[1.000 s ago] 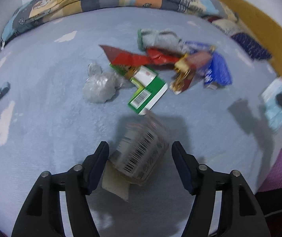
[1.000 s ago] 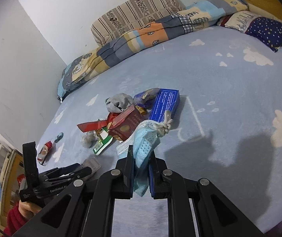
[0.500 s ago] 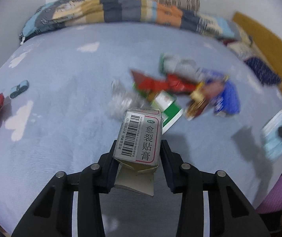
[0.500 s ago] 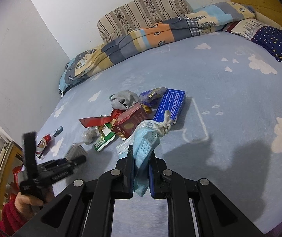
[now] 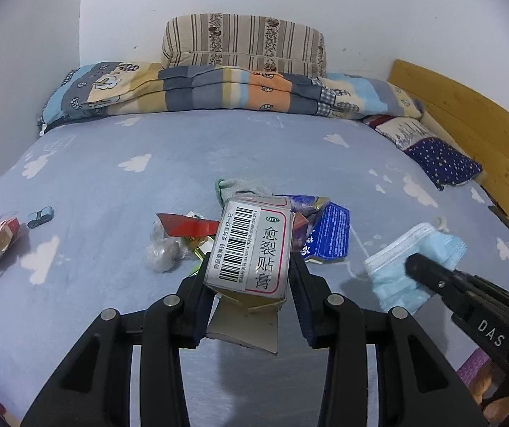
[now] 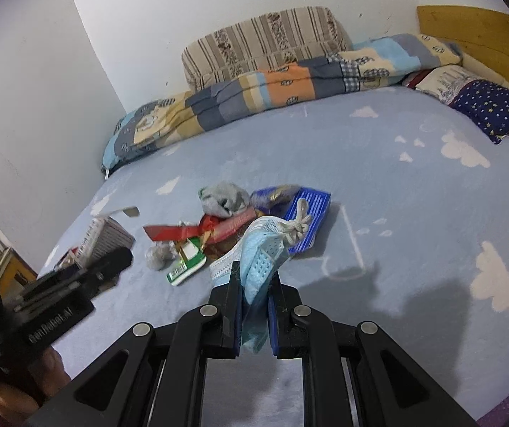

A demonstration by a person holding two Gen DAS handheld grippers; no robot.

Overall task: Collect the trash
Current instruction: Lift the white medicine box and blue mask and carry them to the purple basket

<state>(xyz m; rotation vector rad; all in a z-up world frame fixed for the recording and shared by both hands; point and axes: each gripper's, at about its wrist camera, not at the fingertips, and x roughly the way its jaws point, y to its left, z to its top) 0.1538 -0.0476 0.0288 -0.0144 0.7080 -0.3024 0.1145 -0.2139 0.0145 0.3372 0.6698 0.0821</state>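
A: How much open room is showing around the trash pile (image 6: 240, 227)?

B: The bed (image 6: 397, 185) is lying bare from the pile toward three o'clock, up to the starry pillow (image 6: 493, 106). At twelve o'clock the folded quilt (image 6: 272, 89) is closing the far edge along the wall.

A: And the left gripper (image 5: 251, 284)?

B: It is hanging above the bed, pointing at twelve o'clock, its jaws pressing both sides of a medicine box (image 5: 251, 249) held upright over the pile.

A: The right gripper (image 6: 254, 306)?

B: Its jaws are standing almost together, pinching a blue face mask (image 6: 260, 259) that is sticking up between them, near the left one.
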